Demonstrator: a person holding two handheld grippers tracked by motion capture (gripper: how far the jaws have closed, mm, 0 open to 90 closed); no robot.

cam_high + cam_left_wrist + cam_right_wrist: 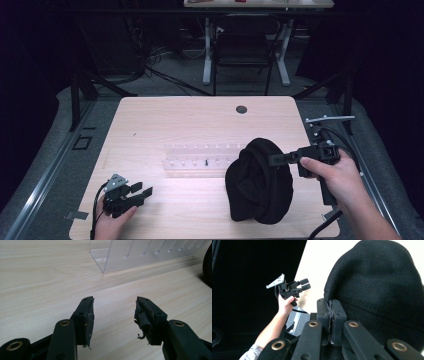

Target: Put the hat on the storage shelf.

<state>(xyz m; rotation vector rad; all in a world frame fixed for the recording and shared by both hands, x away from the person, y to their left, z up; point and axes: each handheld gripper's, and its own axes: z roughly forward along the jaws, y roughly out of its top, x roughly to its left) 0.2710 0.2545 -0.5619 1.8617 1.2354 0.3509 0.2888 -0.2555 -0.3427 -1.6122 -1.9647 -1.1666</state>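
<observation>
Clear rack [200, 159] mid-table, hat [259, 181] beside.

Left jaws apart, right jaws together

On the table [150, 112], the hat [259, 182] sits toward the right front, with the rack [200, 155] just behind and to its left, lying across the middle. The right gripper [274, 159] reaches in from the right edge onto the hat's upper part, its jaws pressed together on a fold of the fabric. The left gripper [142, 192] rests at the front left corner, well apart from the hat, with bare tabletop between it and the rack.
</observation>
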